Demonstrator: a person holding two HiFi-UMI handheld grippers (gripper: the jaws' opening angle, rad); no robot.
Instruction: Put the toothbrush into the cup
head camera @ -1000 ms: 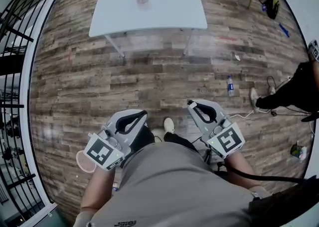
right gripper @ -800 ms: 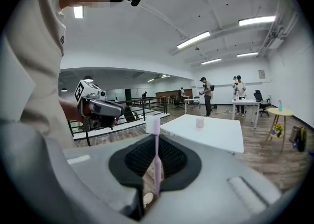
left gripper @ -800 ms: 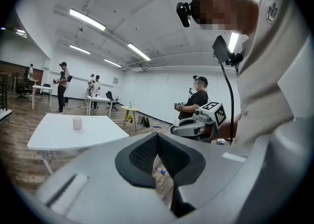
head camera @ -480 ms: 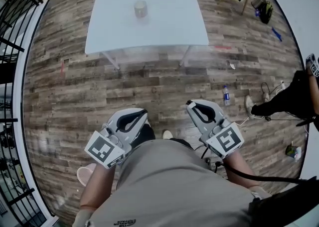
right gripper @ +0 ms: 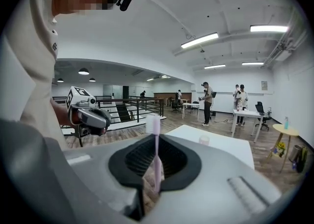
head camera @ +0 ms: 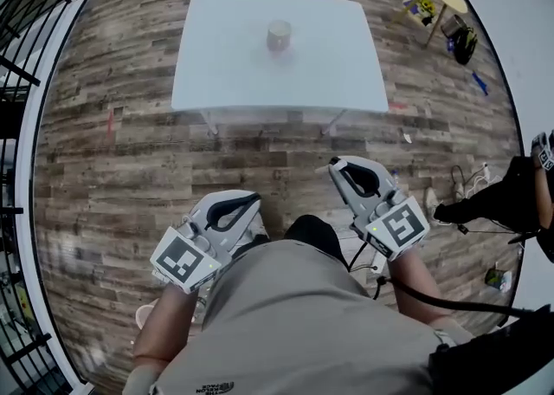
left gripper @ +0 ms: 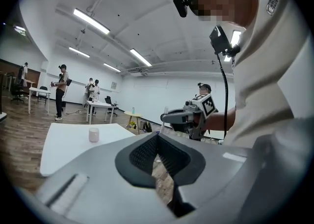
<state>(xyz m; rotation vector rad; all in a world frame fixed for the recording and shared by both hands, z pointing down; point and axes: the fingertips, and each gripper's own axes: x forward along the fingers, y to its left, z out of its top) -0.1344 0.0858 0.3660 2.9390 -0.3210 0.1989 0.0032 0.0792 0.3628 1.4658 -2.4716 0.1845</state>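
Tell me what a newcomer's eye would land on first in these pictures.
A pale pink toothbrush stands upright in the middle of the right gripper view, clamped in the shut jaws of the right gripper. Ahead, across the wooden floor, a white table carries a single cup near its middle. The left gripper is shut with nothing in it.
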